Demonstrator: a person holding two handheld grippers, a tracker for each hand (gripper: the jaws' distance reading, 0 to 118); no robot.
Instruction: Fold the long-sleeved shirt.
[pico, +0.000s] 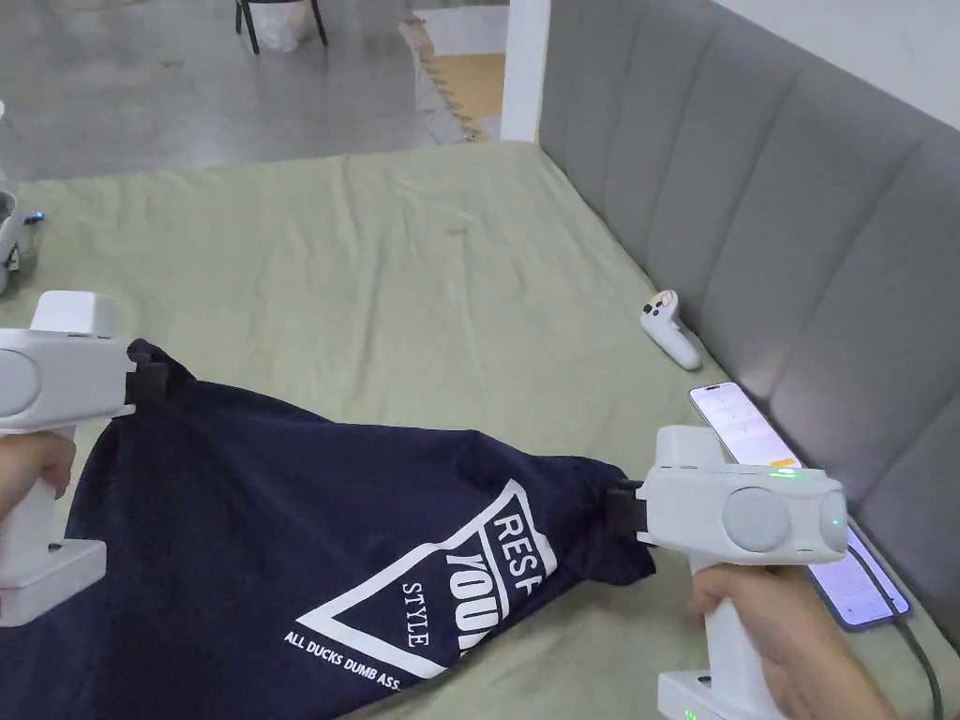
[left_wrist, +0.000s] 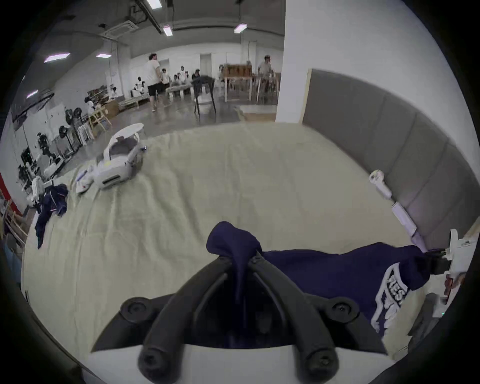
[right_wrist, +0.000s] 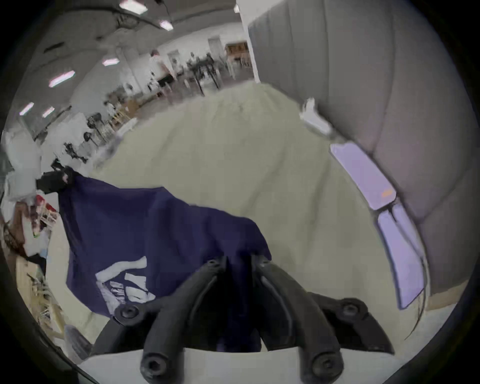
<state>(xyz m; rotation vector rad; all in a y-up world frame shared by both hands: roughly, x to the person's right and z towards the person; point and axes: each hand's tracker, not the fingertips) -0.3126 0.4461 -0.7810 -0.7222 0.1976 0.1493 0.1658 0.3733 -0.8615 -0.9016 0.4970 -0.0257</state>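
Note:
A navy shirt (pico: 281, 525) with a white printed triangle hangs stretched between both grippers above the pale green bed sheet (pico: 394, 272). My left gripper (pico: 150, 382) is shut on one bunched corner at the left; in the left gripper view the cloth (left_wrist: 233, 244) bulges out past the closed jaws of that gripper (left_wrist: 241, 259). At the right, my right gripper (pico: 621, 506) is shut on the other corner, and the right gripper view has the fabric (right_wrist: 155, 228) running from its gripper (right_wrist: 237, 259) off to the left. The shirt's lower part drops out of the head view.
A grey padded headboard (pico: 806, 234) lines the bed's right side. Beside it lie a white controller (pico: 670, 328) and a lit phone (pico: 797, 497) with a cable. A white headset (left_wrist: 119, 161) and another dark garment (left_wrist: 50, 205) sit at the bed's far left. People stand far back.

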